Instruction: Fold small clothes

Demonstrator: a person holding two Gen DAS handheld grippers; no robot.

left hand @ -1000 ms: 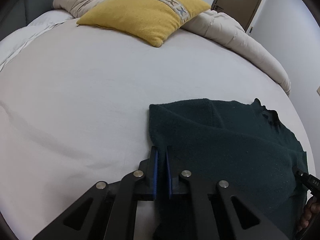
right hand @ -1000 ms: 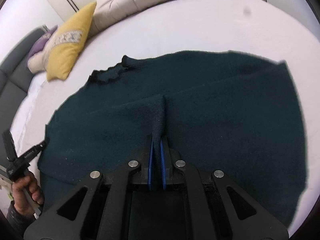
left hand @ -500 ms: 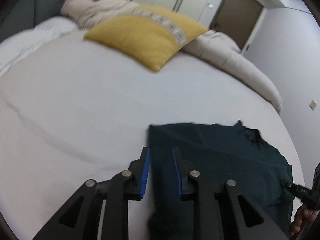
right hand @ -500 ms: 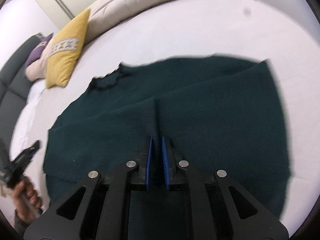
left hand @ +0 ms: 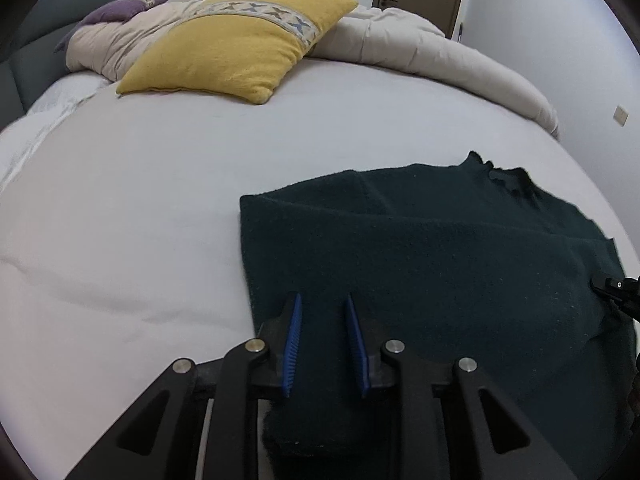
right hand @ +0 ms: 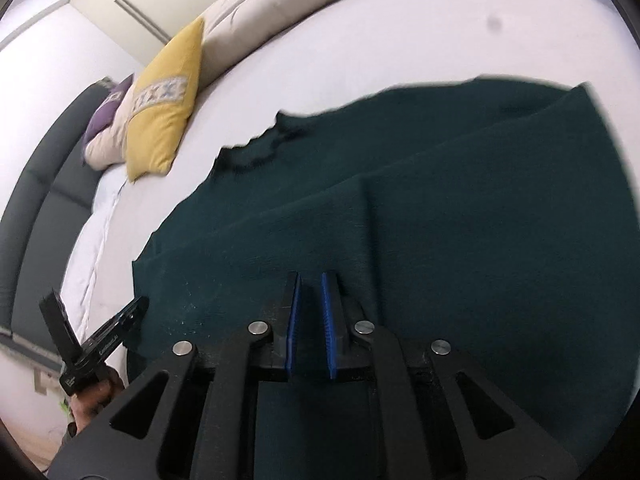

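My left gripper (left hand: 322, 316) spread above the dark green sweater (left hand: 432, 280) at lower centre, my right gripper (right hand: 310, 300) slightly parted, pinching nothing, yellow pillow (left hand: 236, 44) upper left.

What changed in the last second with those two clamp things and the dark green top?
Both tools let go. The left tool and the right tool, each pinching the dark green top a second ago, now stand open above it, and the cloth lies flatter. The yellow pillow and bed stayed put.
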